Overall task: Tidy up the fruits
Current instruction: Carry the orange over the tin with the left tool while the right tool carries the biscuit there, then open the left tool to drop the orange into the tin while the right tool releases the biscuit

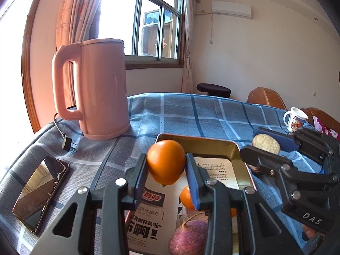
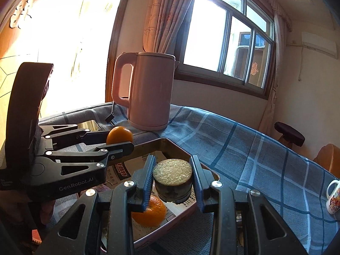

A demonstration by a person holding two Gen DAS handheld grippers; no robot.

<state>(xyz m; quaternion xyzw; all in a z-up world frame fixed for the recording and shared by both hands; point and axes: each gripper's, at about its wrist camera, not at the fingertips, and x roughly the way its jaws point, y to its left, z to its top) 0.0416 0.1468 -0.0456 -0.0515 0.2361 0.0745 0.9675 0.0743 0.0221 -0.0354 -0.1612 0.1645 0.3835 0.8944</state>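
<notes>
My left gripper (image 1: 166, 165) is clamped on an orange (image 1: 165, 162), holding it above the metal tray (image 1: 238, 148). My right gripper (image 2: 172, 177) squeezes a cut sugarcane chunk (image 2: 172, 179) over the same tray, where a second orange (image 2: 149, 212) and a purple round fruit (image 1: 189, 237) lie on printed paper (image 1: 148, 216). A pink kettle (image 1: 99, 89) stands beyond, a phone (image 1: 40, 193) on the plaid cloth (image 1: 201, 114)

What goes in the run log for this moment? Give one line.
left gripper: shut on orange | right gripper: shut on cut chunk | both above tray | second orange in tray
</notes>
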